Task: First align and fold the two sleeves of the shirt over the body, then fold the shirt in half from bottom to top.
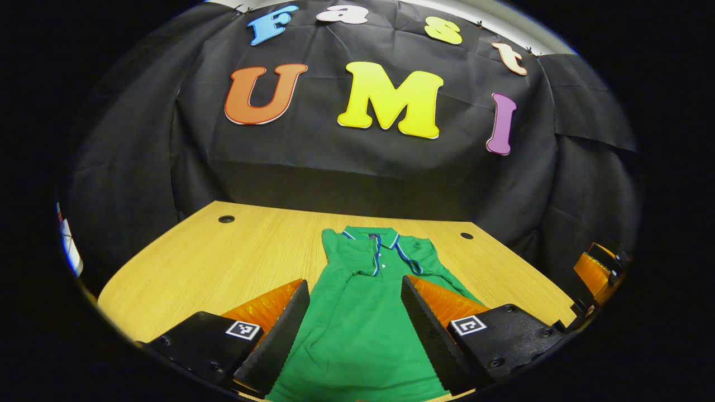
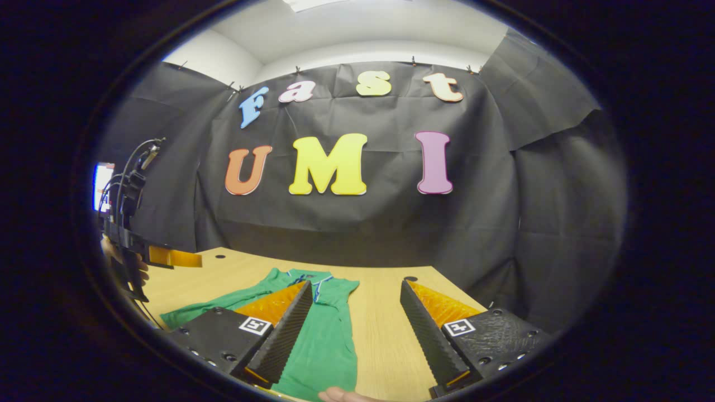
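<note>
A green polo shirt [image 1: 357, 329] with a striped collar lies flat on the wooden table [image 1: 223, 262], collar toward the back wall and hem toward me. My left gripper [image 1: 354, 282] is open above the lower body of the shirt, one finger over each side, gripping nothing. In the right gripper view the shirt [image 2: 327, 340] lies left of centre. My right gripper [image 2: 356, 286] is open over the shirt's right edge and bare table [image 2: 385, 346]. The left gripper [image 2: 137, 251] shows at the far left, held by a hand. The right gripper [image 1: 595, 271] shows at the far right edge.
Two round cable holes [image 1: 226, 219] [image 1: 466, 235] sit near the table's back edge. Black cloth walls close the back and sides. A fingertip [image 2: 341, 395] shows at the bottom edge of the right gripper view. Bare wood lies on both sides of the shirt.
</note>
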Demonstrator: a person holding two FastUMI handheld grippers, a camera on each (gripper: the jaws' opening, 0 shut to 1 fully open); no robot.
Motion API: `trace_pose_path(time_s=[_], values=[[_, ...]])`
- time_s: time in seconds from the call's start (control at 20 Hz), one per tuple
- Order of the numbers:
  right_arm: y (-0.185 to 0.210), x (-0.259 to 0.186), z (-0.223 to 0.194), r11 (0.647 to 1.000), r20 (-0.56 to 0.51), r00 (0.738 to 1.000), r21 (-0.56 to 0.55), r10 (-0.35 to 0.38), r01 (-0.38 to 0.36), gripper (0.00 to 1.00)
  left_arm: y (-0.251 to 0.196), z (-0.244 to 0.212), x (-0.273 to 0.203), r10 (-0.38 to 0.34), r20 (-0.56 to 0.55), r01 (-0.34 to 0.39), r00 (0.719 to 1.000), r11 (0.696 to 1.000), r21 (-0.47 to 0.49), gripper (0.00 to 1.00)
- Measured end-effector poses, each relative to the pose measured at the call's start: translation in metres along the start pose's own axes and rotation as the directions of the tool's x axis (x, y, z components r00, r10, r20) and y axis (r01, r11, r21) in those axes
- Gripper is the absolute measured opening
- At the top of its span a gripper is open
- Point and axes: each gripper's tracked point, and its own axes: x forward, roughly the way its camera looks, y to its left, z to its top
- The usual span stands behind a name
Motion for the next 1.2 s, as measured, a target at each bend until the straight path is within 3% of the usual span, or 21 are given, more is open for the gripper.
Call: trace_pose_path(time_s=[0.15, 0.5, 0.7, 0.85, 0.95, 1.1, 1.2], values=[[-0.004, -0.021, -0.038, 0.999, -0.048, 0.998, 0.003, -0.032, 0.032, 0.95, 0.025, -0.033, -0.027, 0.035, -0.016, -0.035, 0.999, 0.999, 0.000, 1.00], [-0.002, -0.044, -0.095, 0.999, -0.148, 0.989, 0.041, -0.016, 0.023, 0.96, 0.064, -0.098, -0.058, 0.100, -0.053, -0.102, 0.994, 0.995, -0.021, 1.00], [0.008, -0.037, -0.145, 0.999, -0.266, 0.963, -0.023, -0.030, 0.025, 0.95, 0.083, -0.122, -0.056, 0.145, -0.106, -0.146, 0.984, 0.989, -0.002, 1.00], [0.011, -0.040, -0.174, 1.000, -0.337, 0.941, -0.020, -0.023, 0.017, 0.95, 0.076, -0.135, -0.057, 0.130, -0.127, -0.126, 0.983, 0.991, 0.039, 1.00], [0.009, -0.040, -0.186, 0.999, -0.381, 0.924, -0.017, -0.033, 0.029, 0.97, 0.075, -0.147, -0.054, 0.130, -0.171, -0.120, 0.977, 0.991, 0.065, 1.00], [0.023, -0.041, -0.203, 1.000, -0.447, 0.894, 0.020, 0.022, -0.015, 0.97, 0.084, -0.156, -0.047, 0.147, -0.208, -0.140, 0.967, 0.989, 0.046, 1.00], [0.021, -0.036, -0.200, 0.999, -0.448, 0.894, 0.038, 0.024, -0.007, 0.94, 0.088, -0.154, -0.049, 0.162, -0.188, -0.156, 0.969, 0.987, 0.046, 1.00]])
